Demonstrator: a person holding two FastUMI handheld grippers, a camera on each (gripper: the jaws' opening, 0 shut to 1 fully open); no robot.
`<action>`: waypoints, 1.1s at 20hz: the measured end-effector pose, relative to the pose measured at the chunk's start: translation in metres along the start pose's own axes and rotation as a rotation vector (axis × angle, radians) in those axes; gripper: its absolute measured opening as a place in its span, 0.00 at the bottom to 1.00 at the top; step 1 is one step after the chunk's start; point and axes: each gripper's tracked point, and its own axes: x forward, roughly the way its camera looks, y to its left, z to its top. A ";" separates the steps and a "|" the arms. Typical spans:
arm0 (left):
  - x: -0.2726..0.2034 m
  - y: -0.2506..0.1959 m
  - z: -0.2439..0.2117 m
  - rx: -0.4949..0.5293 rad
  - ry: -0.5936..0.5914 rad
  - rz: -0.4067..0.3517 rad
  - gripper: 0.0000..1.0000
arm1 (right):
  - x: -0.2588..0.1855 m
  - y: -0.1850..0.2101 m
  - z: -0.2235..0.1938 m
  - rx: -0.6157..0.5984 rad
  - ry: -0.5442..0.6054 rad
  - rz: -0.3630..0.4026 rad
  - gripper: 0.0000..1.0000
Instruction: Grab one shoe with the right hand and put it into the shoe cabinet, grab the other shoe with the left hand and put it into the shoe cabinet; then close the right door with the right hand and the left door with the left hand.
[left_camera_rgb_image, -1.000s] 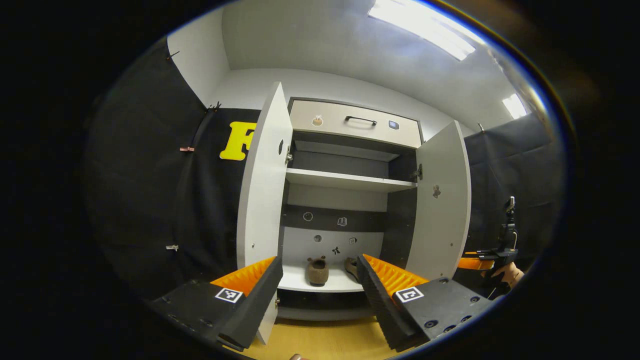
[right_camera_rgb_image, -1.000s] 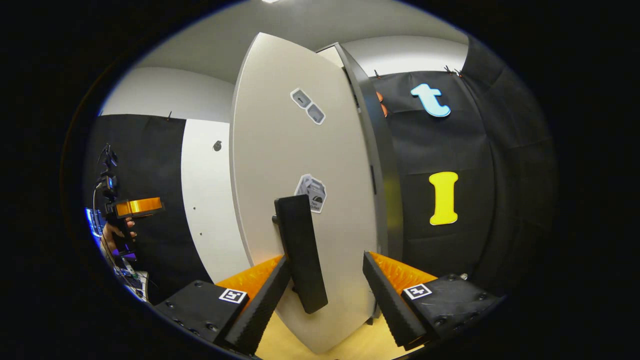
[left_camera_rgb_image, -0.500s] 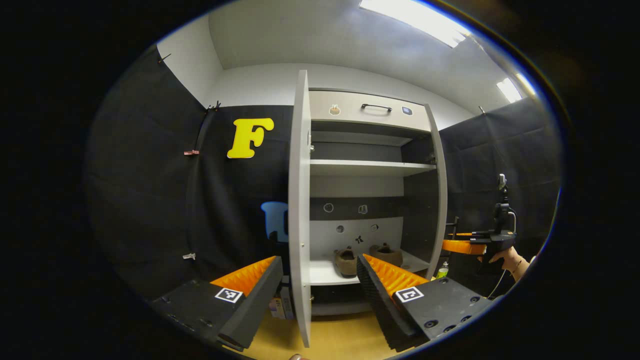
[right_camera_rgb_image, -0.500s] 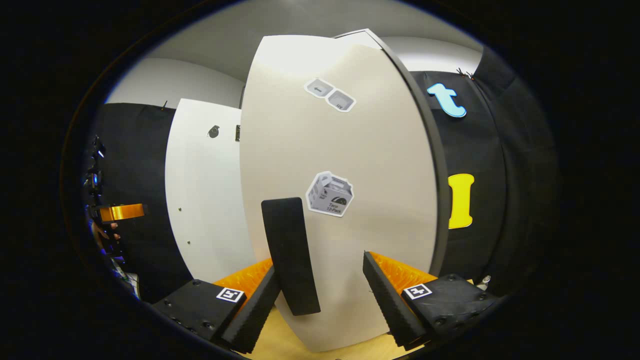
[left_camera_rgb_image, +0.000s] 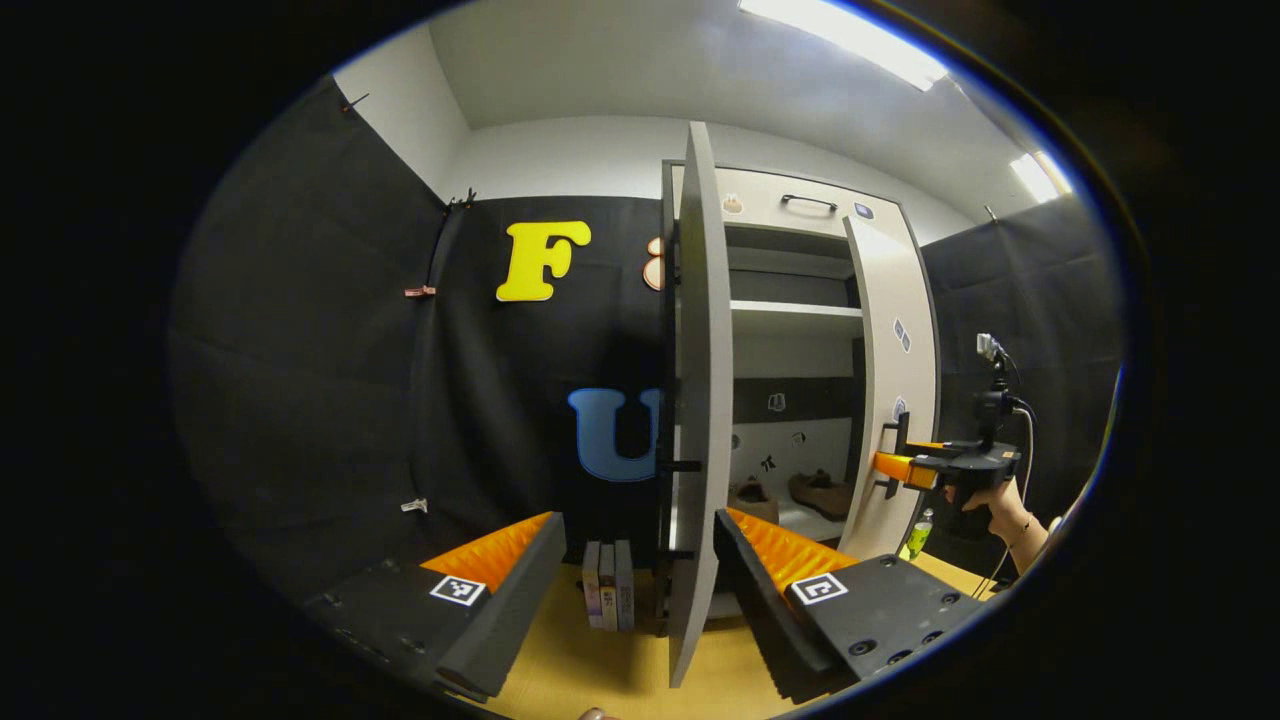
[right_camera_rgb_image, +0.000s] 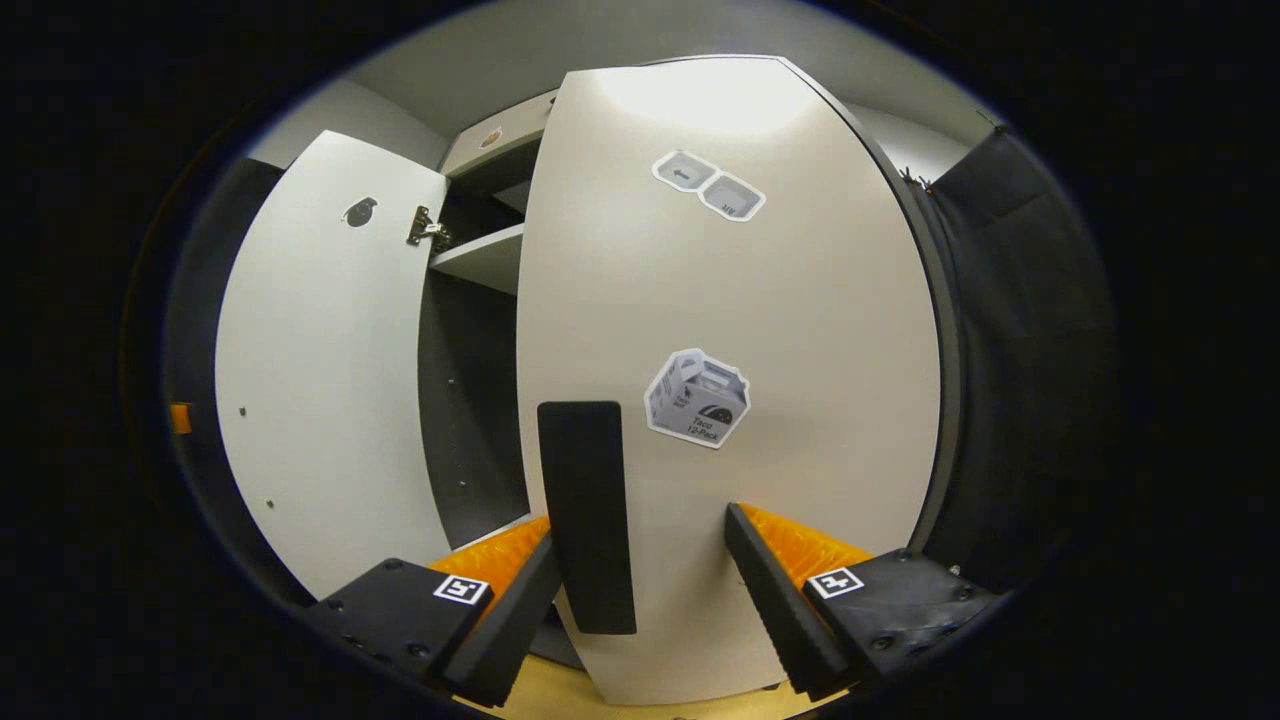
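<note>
In the left gripper view, the left gripper (left_camera_rgb_image: 640, 580) is hanging in front of the shoe cabinet (left_camera_rgb_image: 790, 300), its fingers spread wide and holding nothing. The left door (left_camera_rgb_image: 700, 400) is standing edge-on between them, apart from both, with its dark handle (left_camera_rgb_image: 680, 466) sticking out on the left side. Past it, two brown shoes (left_camera_rgb_image: 800, 492) are sitting side by side on the bottom shelf (left_camera_rgb_image: 800, 520). A few books (left_camera_rgb_image: 610, 598) are standing on the wooden floor (left_camera_rgb_image: 600, 670) beside the cabinet's foot. Farther right, a hand (left_camera_rgb_image: 1000, 505) is holding the right gripper (left_camera_rgb_image: 895, 467) against the right door (left_camera_rgb_image: 890, 400), which is partly swung in.

In the right gripper view, the right gripper (right_camera_rgb_image: 640, 585) is facing the right door's (right_camera_rgb_image: 740, 380) outer side, stickers on it. Its fingers are wide apart; the left finger (right_camera_rgb_image: 510, 620) is lying just beside the door's black handle (right_camera_rgb_image: 587, 515), but I cannot tell whether they are touching, and the right finger (right_camera_rgb_image: 785, 610) is well off it. The left door (right_camera_rgb_image: 320, 370) is standing open behind, with the dark cabinet inside showing between the two doors
</note>
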 end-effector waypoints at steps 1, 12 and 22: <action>0.001 0.006 -0.002 0.008 0.002 0.002 0.94 | 0.002 0.000 0.000 -0.003 -0.010 -0.030 0.99; 0.064 0.001 -0.044 -0.058 0.056 -0.259 0.94 | 0.010 0.000 -0.004 -0.039 -0.043 -0.226 0.98; 0.082 -0.018 -0.038 -0.031 0.053 -0.374 0.94 | -0.030 0.009 0.000 -0.028 -0.028 -0.164 1.00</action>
